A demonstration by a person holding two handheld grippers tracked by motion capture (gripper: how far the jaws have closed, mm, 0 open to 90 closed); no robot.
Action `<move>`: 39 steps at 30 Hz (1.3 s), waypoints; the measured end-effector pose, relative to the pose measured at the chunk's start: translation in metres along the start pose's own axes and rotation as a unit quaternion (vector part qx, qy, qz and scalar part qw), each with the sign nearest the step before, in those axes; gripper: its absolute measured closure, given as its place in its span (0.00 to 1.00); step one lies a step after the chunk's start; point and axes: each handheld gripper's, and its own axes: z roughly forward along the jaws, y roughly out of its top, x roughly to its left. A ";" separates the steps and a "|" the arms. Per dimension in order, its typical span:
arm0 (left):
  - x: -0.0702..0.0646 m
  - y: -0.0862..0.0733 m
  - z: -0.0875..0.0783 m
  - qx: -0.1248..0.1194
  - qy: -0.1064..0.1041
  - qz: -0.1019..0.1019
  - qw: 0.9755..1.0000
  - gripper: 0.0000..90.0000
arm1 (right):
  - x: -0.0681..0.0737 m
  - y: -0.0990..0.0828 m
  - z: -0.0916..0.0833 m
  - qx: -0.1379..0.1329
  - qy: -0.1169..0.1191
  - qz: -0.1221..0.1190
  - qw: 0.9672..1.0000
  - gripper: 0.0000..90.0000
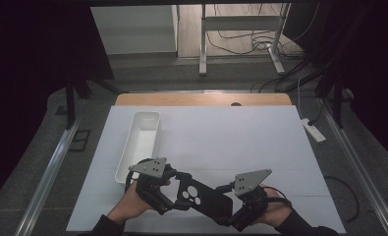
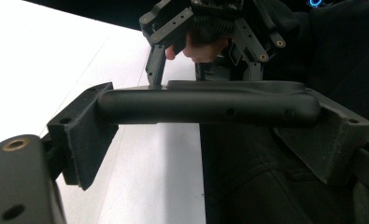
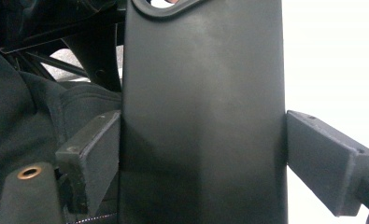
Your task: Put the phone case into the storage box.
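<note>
A flat black phone case [image 1: 201, 195] with round camera cut-outs hangs just above the white table sheet [image 1: 221, 142], near its front edge. My left gripper [image 1: 176, 194] is shut on the case's left end and my right gripper [image 1: 231, 210] on its right end. In the left gripper view the case [image 2: 205, 105] lies edge-on, spanning from one pad to the other of the left gripper [image 2: 205, 137], with the right gripper [image 2: 201, 77] behind it. In the right gripper view the case's broad back [image 3: 201, 116] stands between the pads of the right gripper [image 3: 203, 154], which touch both long edges.
A long white tray [image 1: 145, 140] lies empty on the left of the sheet, just beyond my left hand. A wooden table edge [image 1: 201, 100] runs along the far side. A white power strip [image 1: 313, 131] and cables lie on the floor at the right.
</note>
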 end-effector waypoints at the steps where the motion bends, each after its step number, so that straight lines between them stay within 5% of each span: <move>1: 0.000 0.000 0.000 0.001 0.000 -0.003 1.000 0.17 | 0.000 0.000 0.000 0.000 0.000 0.000 1.000 0.16; 21: 0.003 0.001 -0.001 0.002 0.011 -0.024 1.000 0.17 | -0.004 0.000 0.003 -0.001 -0.009 0.006 1.000 0.13; 29: 0.003 0.003 -0.003 0.014 0.037 -0.031 0.999 0.17 | -0.004 -0.001 0.004 0.003 -0.045 0.006 0.999 0.00; 39: 0.005 0.009 -0.007 0.038 0.085 -0.044 0.995 0.17 | -0.009 -0.005 -0.002 0.008 -0.112 0.014 0.994 0.00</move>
